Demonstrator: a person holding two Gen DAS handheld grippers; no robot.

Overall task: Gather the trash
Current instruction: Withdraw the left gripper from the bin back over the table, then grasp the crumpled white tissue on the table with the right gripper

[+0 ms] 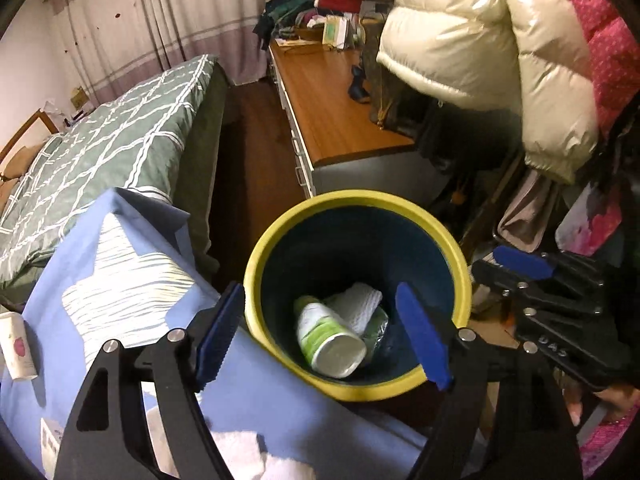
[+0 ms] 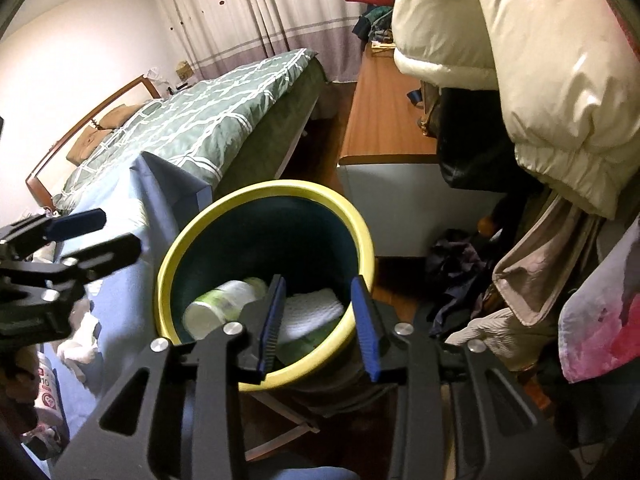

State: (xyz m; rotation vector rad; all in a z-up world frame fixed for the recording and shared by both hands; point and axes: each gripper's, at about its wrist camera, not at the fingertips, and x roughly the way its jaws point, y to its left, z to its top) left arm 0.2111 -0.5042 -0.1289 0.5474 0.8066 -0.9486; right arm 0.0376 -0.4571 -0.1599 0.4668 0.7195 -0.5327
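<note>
Both grippers over the bin [image 1: 256,280], jaws open & empty: left gripper [image 1: 320,332], right gripper [image 2: 320,326]. In the bin: bottle [image 1: 328,338], white cloth [image 1: 360,304]. Bin just beside blue-sheeted tabletop [image 1: 60,312].

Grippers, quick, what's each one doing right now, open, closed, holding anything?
Left hand-held gripper: open, empty, above the bin.
Right hand-held gripper: open, straddling the bin's near rim, not closed on it.
</note>
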